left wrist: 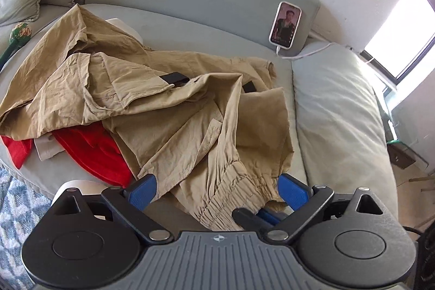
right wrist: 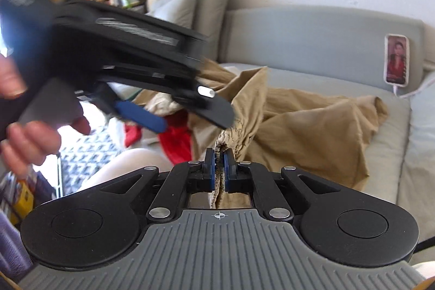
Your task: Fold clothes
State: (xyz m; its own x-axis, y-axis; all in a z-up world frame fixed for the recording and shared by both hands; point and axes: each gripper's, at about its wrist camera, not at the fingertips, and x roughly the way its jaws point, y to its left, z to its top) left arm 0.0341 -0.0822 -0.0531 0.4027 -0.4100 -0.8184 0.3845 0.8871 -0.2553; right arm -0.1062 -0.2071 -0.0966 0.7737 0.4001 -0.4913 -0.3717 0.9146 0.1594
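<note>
Pinching the elastic waistband of the khaki trousers (right wrist: 299,121) tight, the right gripper (right wrist: 218,162) anchors one end off the sofa (left wrist: 190,18) heap, while the left gripper (left wrist: 217,188), spread wide and empty, lines up astride that gathered band for a second hold.

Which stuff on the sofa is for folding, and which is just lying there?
For folding: tan trousers, red garment, right gripper with jaws shut on the waistband, left gripper with jaws open.

Just lying there: phone, cushions, green toy.
</note>
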